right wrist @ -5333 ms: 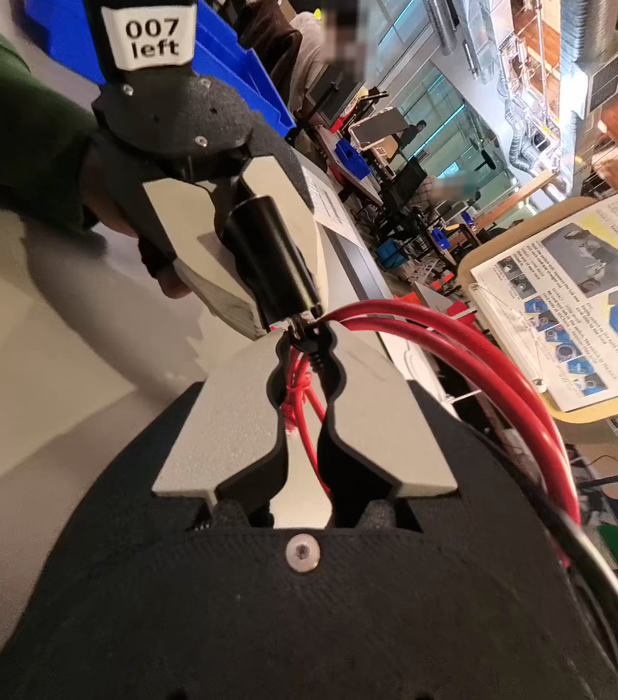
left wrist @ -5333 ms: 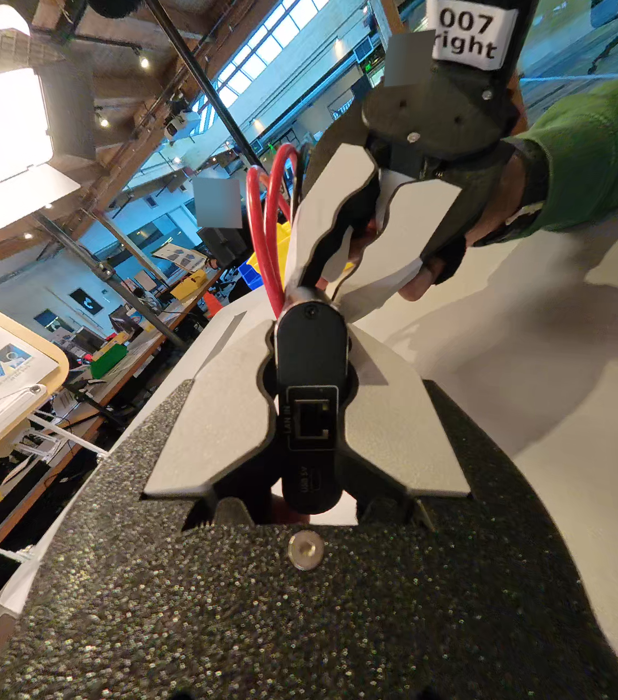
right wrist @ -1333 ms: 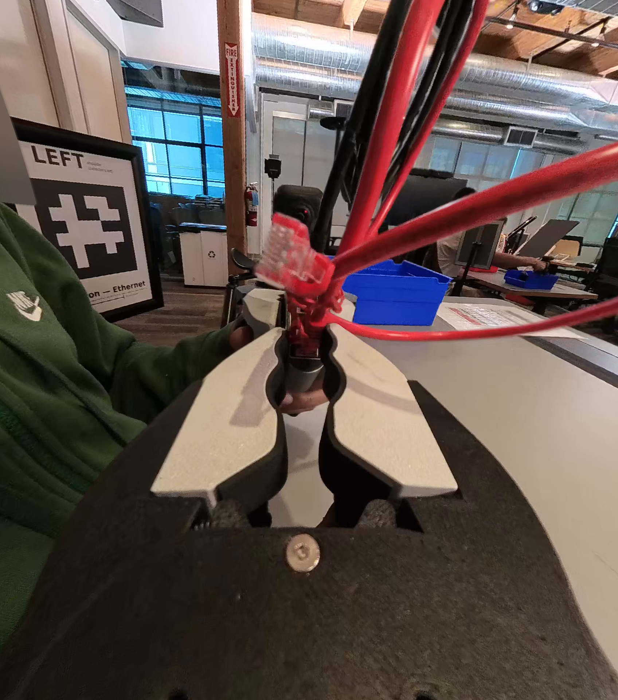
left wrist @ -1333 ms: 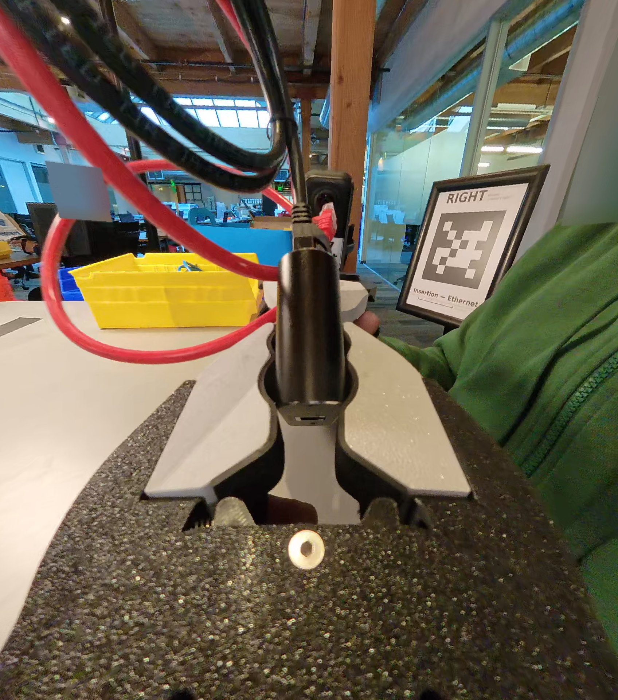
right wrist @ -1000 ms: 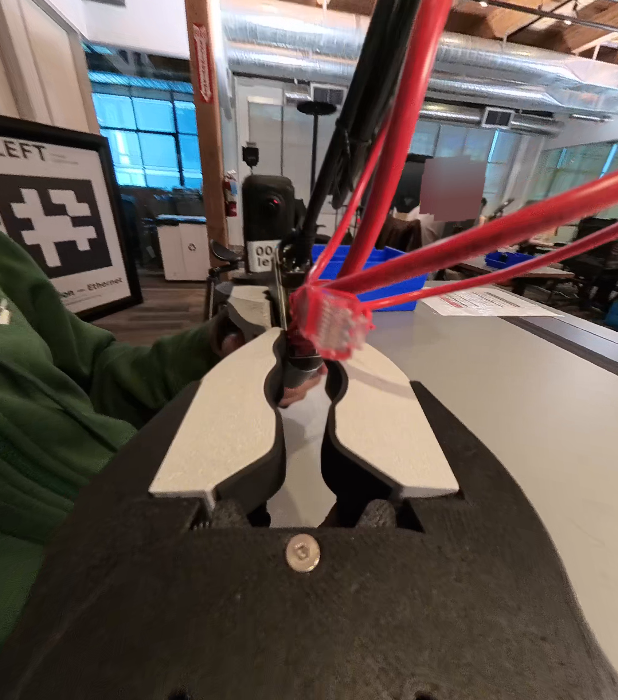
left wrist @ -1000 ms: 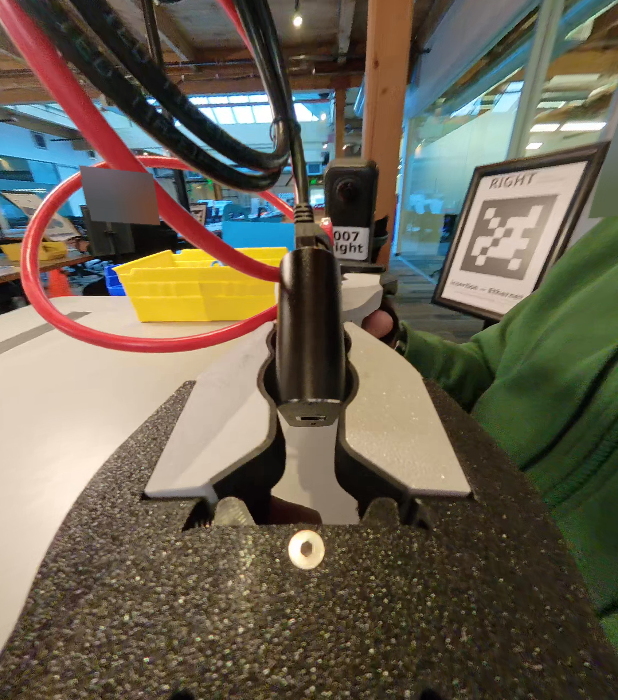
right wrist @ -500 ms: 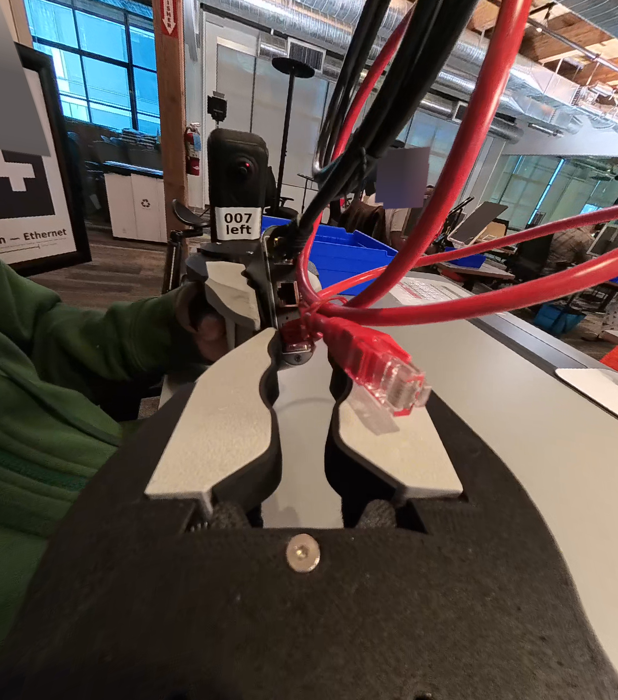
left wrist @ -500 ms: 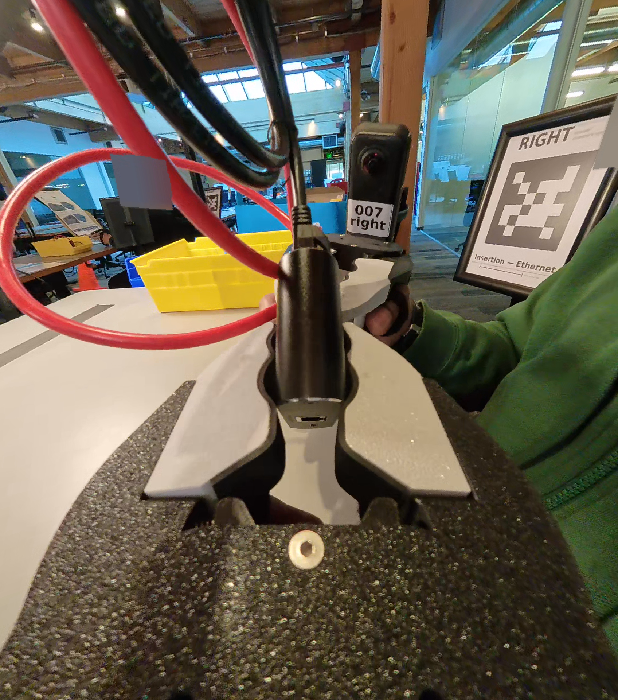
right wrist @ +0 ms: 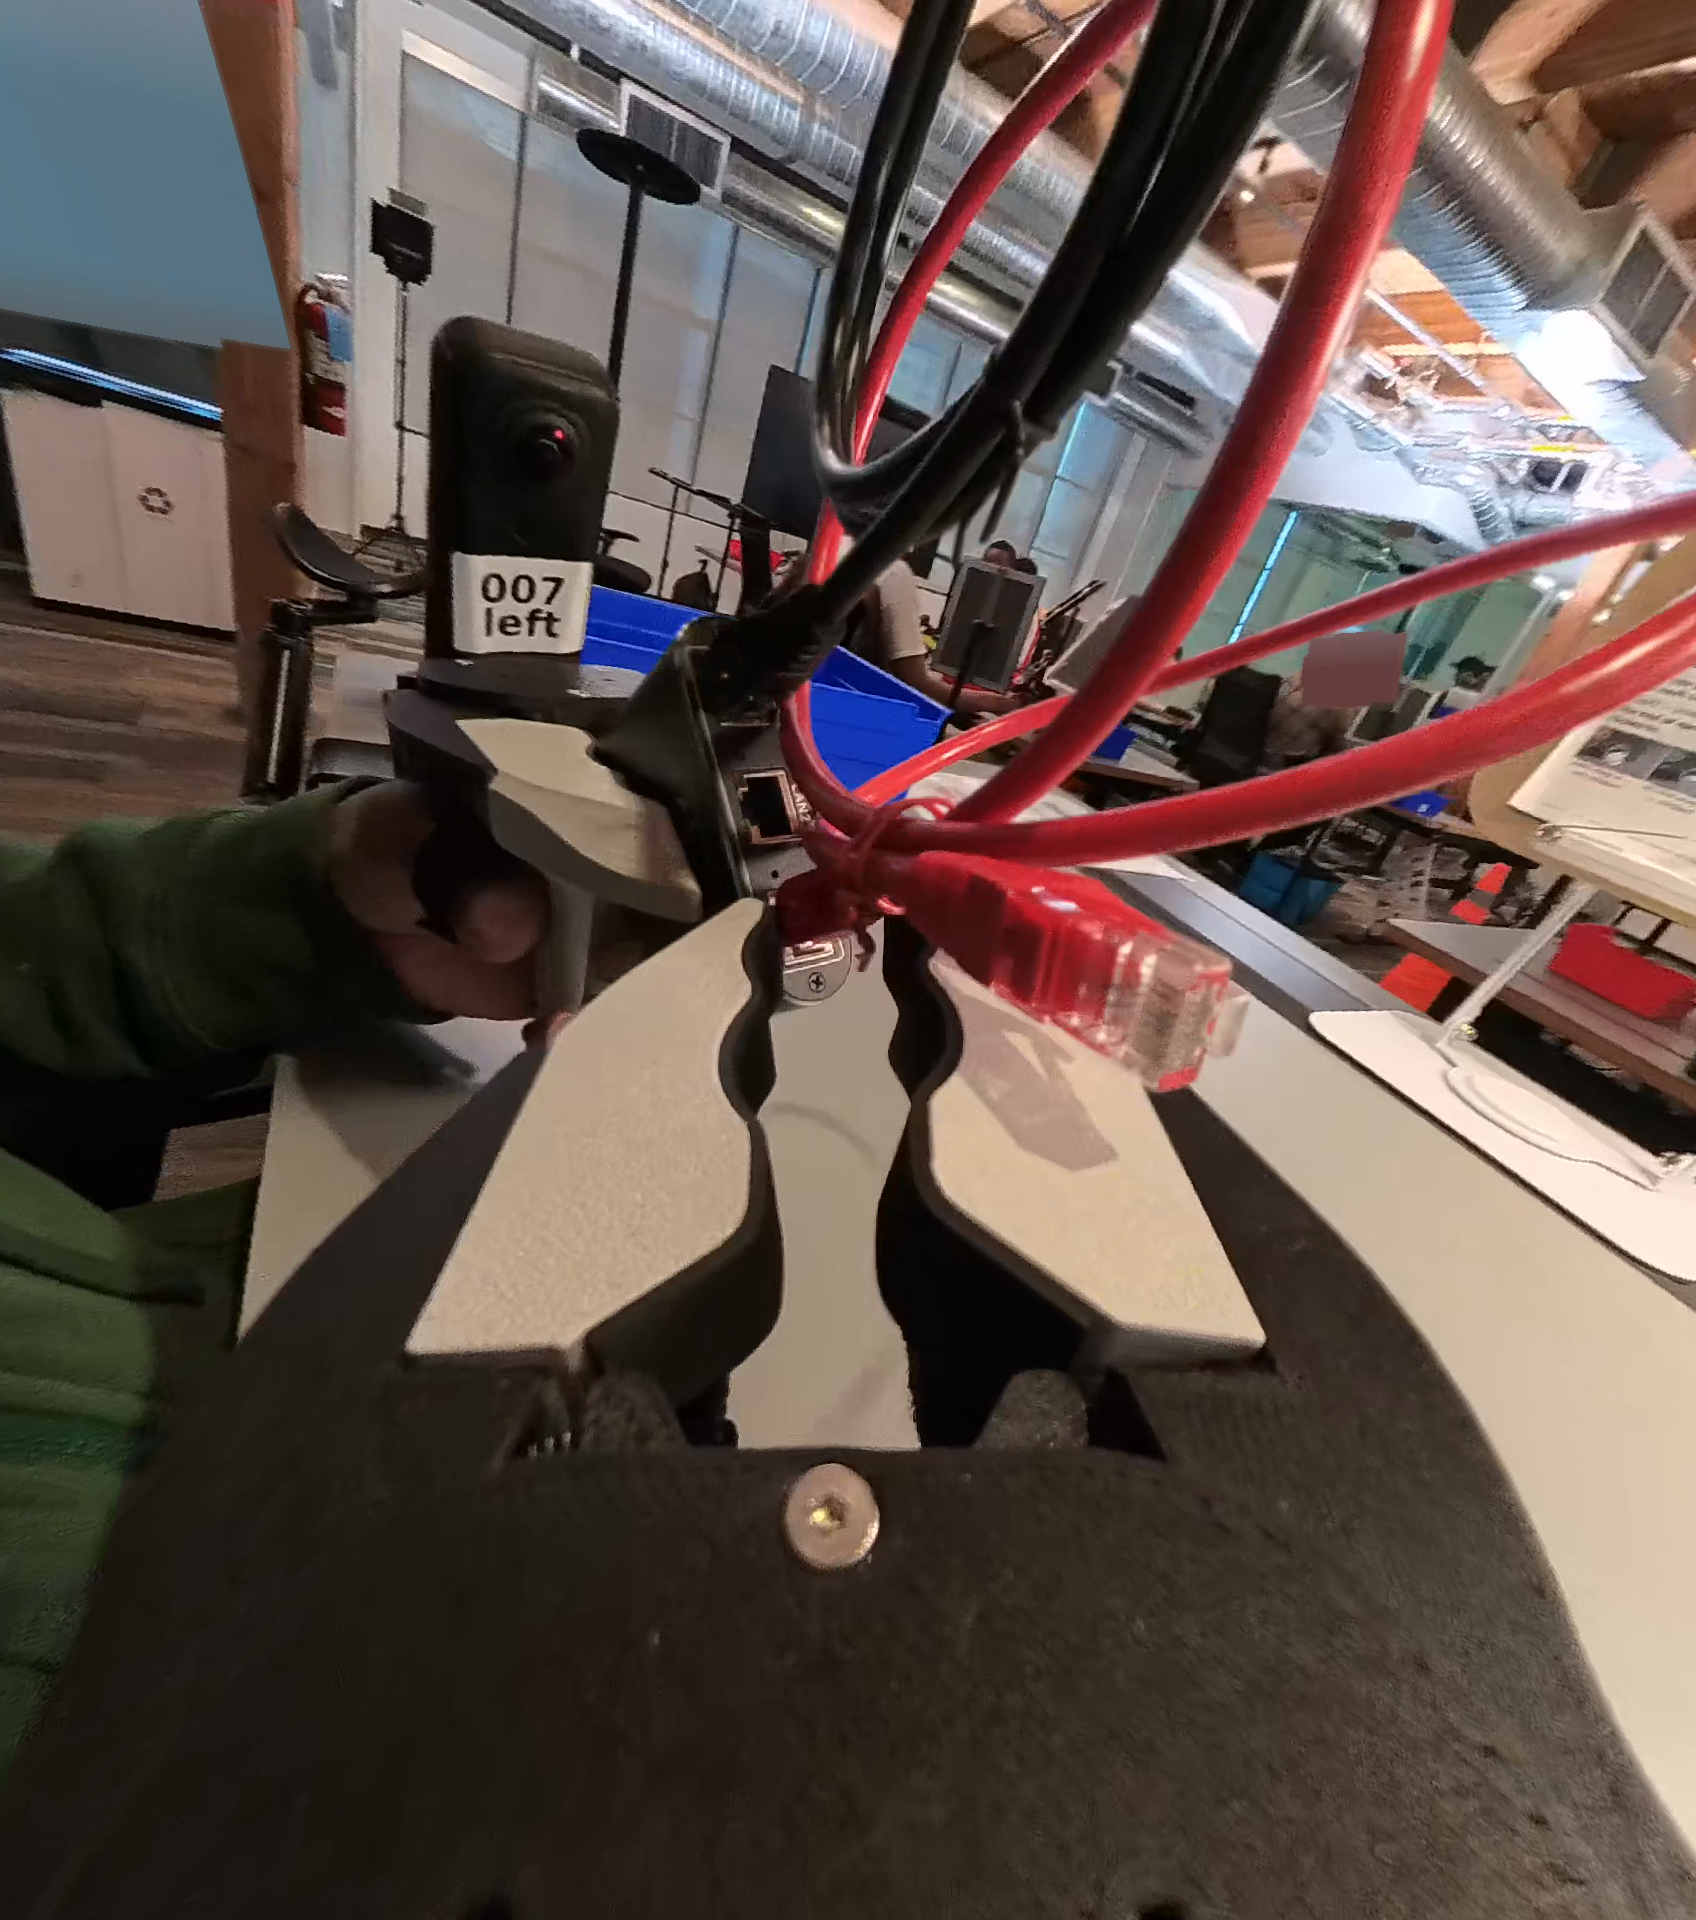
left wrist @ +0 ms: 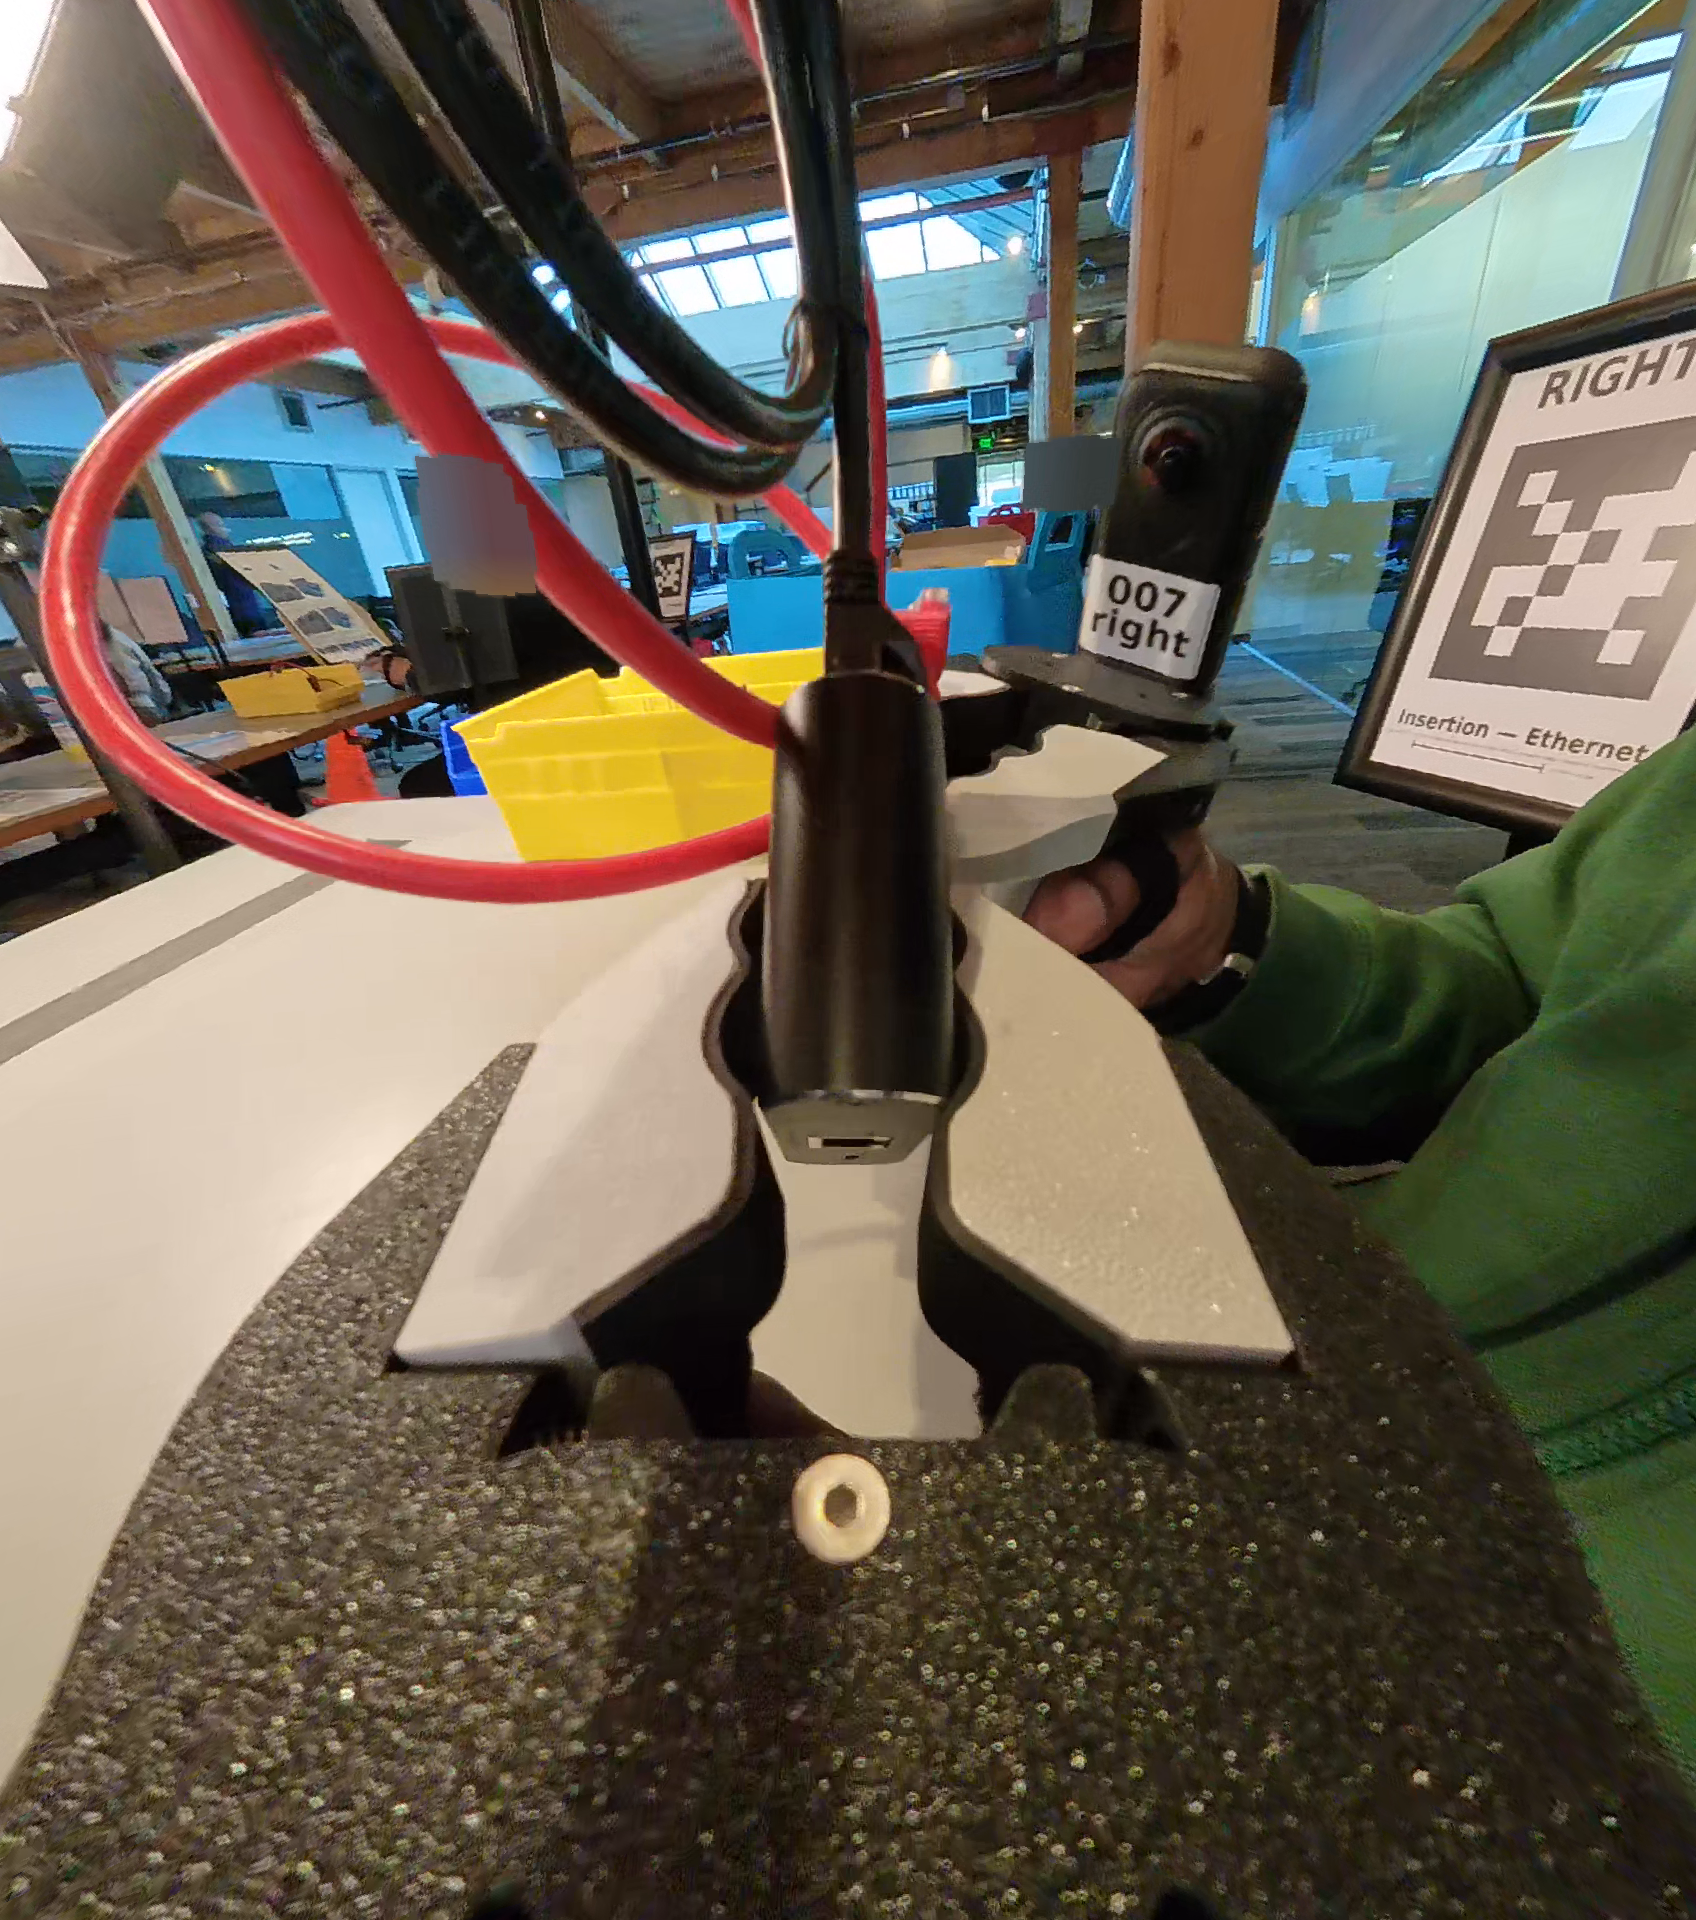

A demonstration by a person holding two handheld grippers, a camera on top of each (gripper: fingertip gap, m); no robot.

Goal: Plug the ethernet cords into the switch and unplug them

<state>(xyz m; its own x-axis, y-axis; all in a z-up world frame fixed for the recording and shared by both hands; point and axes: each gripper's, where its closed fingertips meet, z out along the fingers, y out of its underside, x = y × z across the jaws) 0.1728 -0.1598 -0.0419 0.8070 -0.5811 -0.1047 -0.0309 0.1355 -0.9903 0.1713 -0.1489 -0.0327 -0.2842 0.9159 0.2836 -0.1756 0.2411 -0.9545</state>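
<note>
Left gripper (left wrist: 849, 935) clamps switch (left wrist: 854, 914) upright above table (left wrist: 148, 1091).

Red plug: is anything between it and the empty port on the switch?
Nothing separate. But the plug points away from the port, and its own tied red cord bunches just beside the opening on the switch.

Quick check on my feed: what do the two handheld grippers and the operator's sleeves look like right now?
Both the left gripper and right gripper have speckled black bodies, flat grey fingers with wavy black-edged inner rims, and a pale centre screw. Each carries an upright black camera with a white label. The sleeves are green fleece.
</note>
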